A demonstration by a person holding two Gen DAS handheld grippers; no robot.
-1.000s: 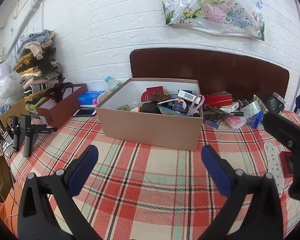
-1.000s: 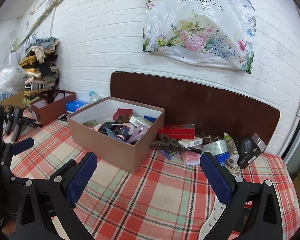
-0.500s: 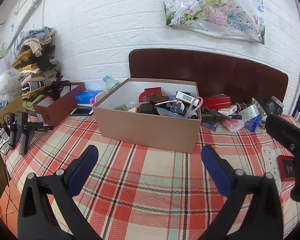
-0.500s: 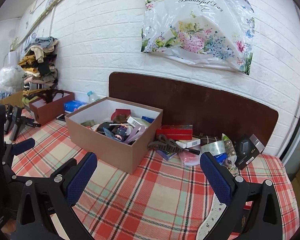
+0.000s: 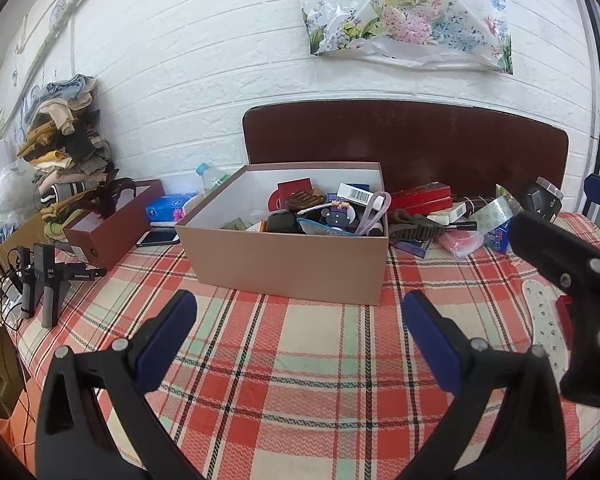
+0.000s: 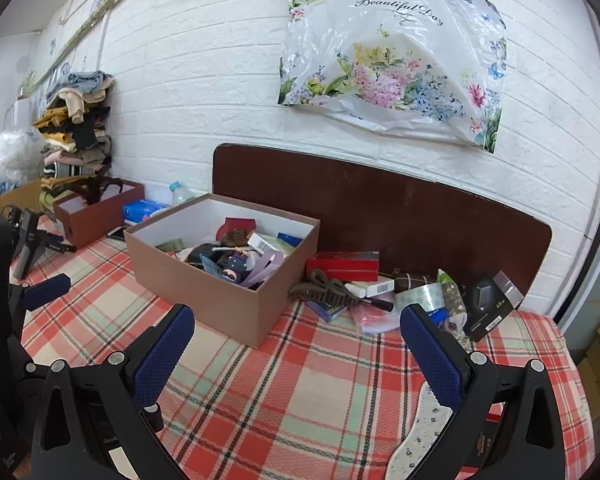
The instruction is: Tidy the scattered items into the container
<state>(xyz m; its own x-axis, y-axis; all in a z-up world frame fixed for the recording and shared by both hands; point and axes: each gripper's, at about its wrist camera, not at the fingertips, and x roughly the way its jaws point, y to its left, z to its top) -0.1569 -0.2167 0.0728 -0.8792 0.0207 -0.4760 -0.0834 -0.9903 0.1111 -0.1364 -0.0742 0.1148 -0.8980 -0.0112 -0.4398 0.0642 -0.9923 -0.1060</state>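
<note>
A brown cardboard box sits on the plaid table, part-filled with small items. Loose items lie to its right by the wall: a red box, a dark hair claw, a tape roll, a black boxed gadget. A white patterned insole lies nearer, at the right. My left gripper is open and empty in front of the box. My right gripper is open and empty, back from the loose items.
A dark red box with a phone beside it stands at the left, with a tissue pack and a bottle. Black tripods stand at the table's left edge. Folded clothes are piled behind.
Both grippers have drawn back slightly and risen, so the box and items look a little farther off. Nothing was taken hold of.
</note>
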